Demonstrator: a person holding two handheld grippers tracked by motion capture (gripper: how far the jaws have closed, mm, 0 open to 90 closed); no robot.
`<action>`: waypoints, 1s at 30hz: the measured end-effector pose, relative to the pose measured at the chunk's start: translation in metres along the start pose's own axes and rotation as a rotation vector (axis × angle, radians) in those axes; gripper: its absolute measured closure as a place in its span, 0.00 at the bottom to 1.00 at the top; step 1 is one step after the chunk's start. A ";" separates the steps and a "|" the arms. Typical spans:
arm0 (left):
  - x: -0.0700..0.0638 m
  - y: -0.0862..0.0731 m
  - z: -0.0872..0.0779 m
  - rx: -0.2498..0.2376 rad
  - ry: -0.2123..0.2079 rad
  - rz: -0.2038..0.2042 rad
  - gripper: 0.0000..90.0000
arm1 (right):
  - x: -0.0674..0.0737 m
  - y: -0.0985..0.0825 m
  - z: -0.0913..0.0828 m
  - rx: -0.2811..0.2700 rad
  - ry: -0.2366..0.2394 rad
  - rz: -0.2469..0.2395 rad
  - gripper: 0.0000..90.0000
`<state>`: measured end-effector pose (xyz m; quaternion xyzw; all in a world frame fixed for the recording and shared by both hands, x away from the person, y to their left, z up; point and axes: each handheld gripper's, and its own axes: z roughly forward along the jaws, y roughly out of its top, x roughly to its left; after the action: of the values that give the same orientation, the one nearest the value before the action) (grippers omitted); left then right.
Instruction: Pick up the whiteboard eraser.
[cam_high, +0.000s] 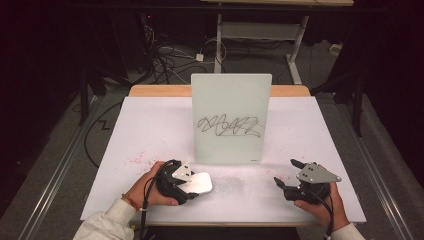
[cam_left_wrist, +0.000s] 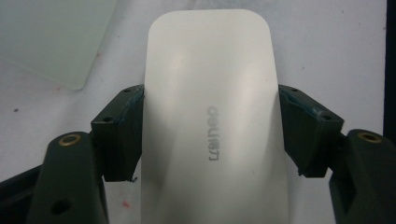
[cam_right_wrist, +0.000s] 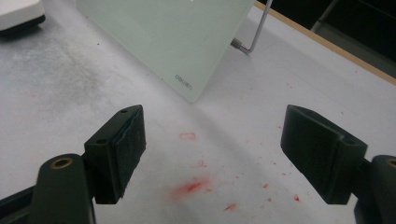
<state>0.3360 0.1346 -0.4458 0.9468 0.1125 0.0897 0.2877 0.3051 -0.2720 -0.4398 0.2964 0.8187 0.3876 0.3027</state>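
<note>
White rounded eraser (cam_left_wrist: 210, 116) with grey lettering, lying flat, clamped between the left gripper (cam_left_wrist: 210, 133) jaws, near the upright scribbled glass board (cam_high: 231, 117).

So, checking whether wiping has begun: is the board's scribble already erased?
No, the black scribble is intact on the board; the eraser sits off it.

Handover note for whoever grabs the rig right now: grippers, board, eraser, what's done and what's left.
Left gripper: shut on the white eraser, fingers pressing both its long sides, held low over the table in front of the board.
Right gripper: open and holding nothing, over the red smudges near the board's corner.
Whiteboard: upright on its wire stand, black scribble intact across the lower half.
Done: eraser picked up.
Left: probably wipe the scribble off, perhaps steadying the board with the right gripper.
</note>
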 end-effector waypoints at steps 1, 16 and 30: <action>-0.001 -0.001 -0.004 -0.021 0.019 -0.015 0.32 | 0.000 0.000 -0.001 -0.002 -0.003 -0.006 0.25; -0.001 -0.020 -0.026 -0.121 0.176 -0.127 0.32 | -0.008 0.002 0.001 -0.028 -0.026 0.016 0.26; -0.001 -0.023 -0.034 -0.152 0.265 -0.165 0.32 | -0.006 0.004 0.001 -0.038 -0.036 0.002 0.26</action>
<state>0.3230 0.1709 -0.4315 0.8899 0.2196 0.1980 0.3474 0.3104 -0.2744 -0.4356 0.2985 0.8053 0.3979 0.3224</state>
